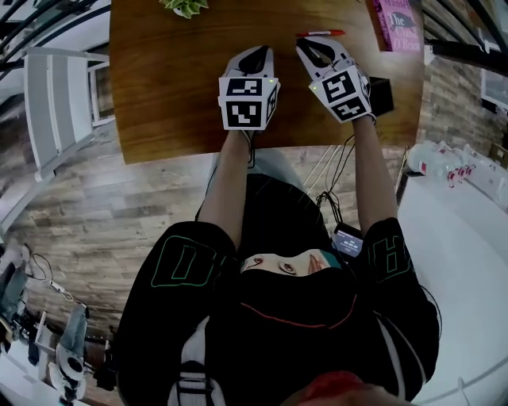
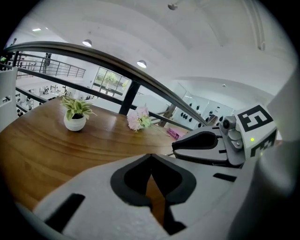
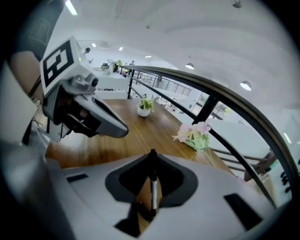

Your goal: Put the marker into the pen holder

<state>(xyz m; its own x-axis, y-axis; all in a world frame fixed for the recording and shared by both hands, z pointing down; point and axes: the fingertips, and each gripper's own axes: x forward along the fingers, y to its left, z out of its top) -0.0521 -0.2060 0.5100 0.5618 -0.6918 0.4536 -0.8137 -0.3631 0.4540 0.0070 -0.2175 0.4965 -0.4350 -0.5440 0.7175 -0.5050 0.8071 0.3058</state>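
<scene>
My right gripper is shut on a thin black marker with a white band, which stands upright between the jaws in the right gripper view. Just right of that gripper's marker cube stands a black pen holder, partly hidden by it. My left gripper hovers beside the right one over the wooden table. Its jaws meet with nothing between them. A red pen lies on the table just beyond the right gripper's tips.
A small potted plant stands at the table's far edge. A bunch of pink flowers lies further right. A pink book sits at the far right corner. A white chair stands left of the table.
</scene>
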